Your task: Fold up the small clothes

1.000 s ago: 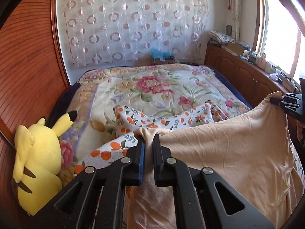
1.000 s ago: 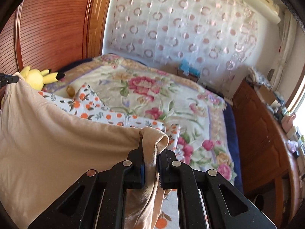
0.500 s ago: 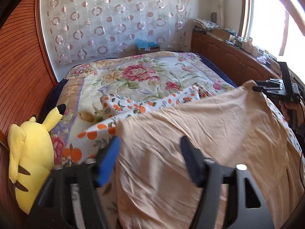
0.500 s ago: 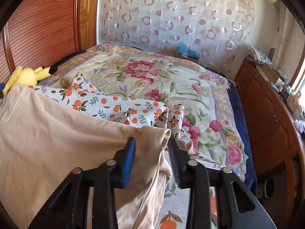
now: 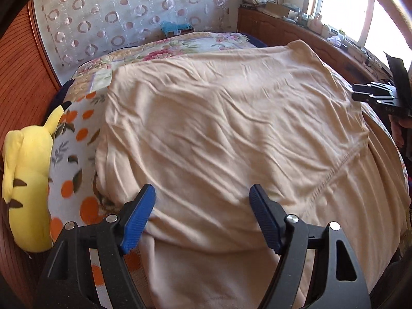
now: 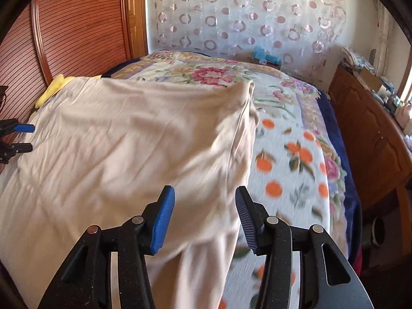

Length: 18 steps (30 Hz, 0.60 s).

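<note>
Peach-coloured garment (image 5: 231,134) is lying spread over an orange-print cloth (image 5: 74,175) on the floral bedspread (image 6: 206,74), apparently laid flat so folding can begin, its upper layer doubled over toward the far side. Left gripper (image 5: 202,213) is hovering above the near fold, its jaws standing wide with fabric beneath but nothing pinched. Right gripper (image 6: 204,217) is poised over the garment's right edge, its jaws opening, cloth lying between them without being pressed. Only the left wrist view is showing a yellow plush toy (image 5: 25,175) in full against the wooden headboard (image 6: 77,33), along with the window side of the room; only the right wrist view is showing the garment's hanging right edge and more orange-print cloth lying beside it
</note>
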Tool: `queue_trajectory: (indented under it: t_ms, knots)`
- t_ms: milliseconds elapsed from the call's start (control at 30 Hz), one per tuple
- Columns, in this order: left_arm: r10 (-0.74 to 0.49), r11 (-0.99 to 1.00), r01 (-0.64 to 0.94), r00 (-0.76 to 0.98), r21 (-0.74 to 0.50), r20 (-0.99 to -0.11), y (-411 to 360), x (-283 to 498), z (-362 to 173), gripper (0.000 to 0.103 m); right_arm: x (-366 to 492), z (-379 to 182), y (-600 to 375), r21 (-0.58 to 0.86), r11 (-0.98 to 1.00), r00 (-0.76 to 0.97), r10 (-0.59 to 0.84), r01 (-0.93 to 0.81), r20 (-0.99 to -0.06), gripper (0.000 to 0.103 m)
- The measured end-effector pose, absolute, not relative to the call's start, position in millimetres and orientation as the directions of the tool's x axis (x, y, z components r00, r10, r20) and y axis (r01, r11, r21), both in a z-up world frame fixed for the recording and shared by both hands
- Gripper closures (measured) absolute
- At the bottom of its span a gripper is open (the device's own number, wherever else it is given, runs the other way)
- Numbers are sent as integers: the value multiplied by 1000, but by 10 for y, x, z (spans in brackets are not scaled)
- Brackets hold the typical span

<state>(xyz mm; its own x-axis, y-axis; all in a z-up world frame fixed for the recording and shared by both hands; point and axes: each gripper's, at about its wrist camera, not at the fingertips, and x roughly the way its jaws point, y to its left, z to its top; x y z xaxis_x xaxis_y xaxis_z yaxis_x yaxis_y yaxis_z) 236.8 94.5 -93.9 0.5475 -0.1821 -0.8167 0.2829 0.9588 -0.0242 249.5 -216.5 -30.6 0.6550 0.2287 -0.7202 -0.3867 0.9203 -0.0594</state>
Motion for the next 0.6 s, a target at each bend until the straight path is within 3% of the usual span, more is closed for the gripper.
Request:
queue_trajectory:
  t_ms: [600]
  knots:
    - [-179,959,283,602,-2,-778,972,2194,-1003,24,1024,-233,-2690,3,936,662,250,-351,-706,52]
